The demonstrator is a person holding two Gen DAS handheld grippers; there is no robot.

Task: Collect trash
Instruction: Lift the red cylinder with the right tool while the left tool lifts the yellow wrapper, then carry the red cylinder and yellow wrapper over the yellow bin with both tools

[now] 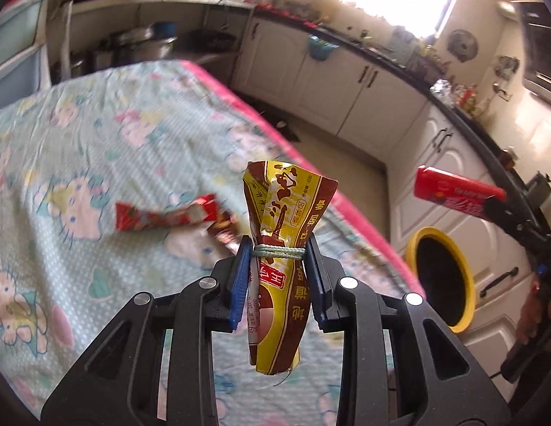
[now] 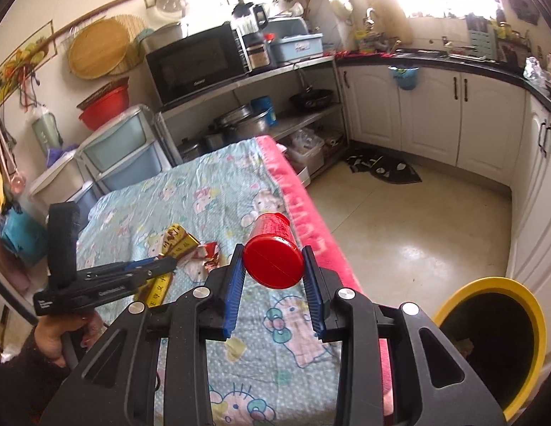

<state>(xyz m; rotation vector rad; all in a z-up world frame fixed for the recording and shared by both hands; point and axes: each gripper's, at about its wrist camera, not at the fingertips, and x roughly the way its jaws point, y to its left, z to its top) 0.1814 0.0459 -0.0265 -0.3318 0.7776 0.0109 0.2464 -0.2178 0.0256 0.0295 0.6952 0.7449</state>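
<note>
Trash is held in both grippers above a table covered with a pale blue cartoon-cat cloth (image 1: 97, 113) edged in pink. In the left wrist view, a yellow and brown snack wrapper (image 1: 280, 248) is pinched upright between the blue pads of the left gripper (image 1: 279, 252), whose jaws are nearly closed on the wrapper's crumpled middle, so that its top flares out above the pads and its lower end hangs below them; a loop of pale green string is seen across the pinched part. No earlier picture is given, so only the closed grip can be told. In the right wrist view, a red plastic bottle (image 2: 273, 248) is clamped sideways between the blue pads of the right gripper (image 2: 273, 266), with its round red cap facing the camera and its body pointing away over the table; the jaws stand partly open, filled by the bottle's width. On the cloth, a red snack wrapper (image 1: 165, 213) is seen lying flat beyond the left gripper, apart from both tools, and a crumpled red and white scrap (image 2: 208, 252) lies near it. A yellow-rimmed bin (image 2: 488, 348) with a dark inside stands on the floor just beside the table's pink edge, below and to the right of the right gripper. A hand (image 2: 58, 333) is seen gripping the left tool's handle.
</note>
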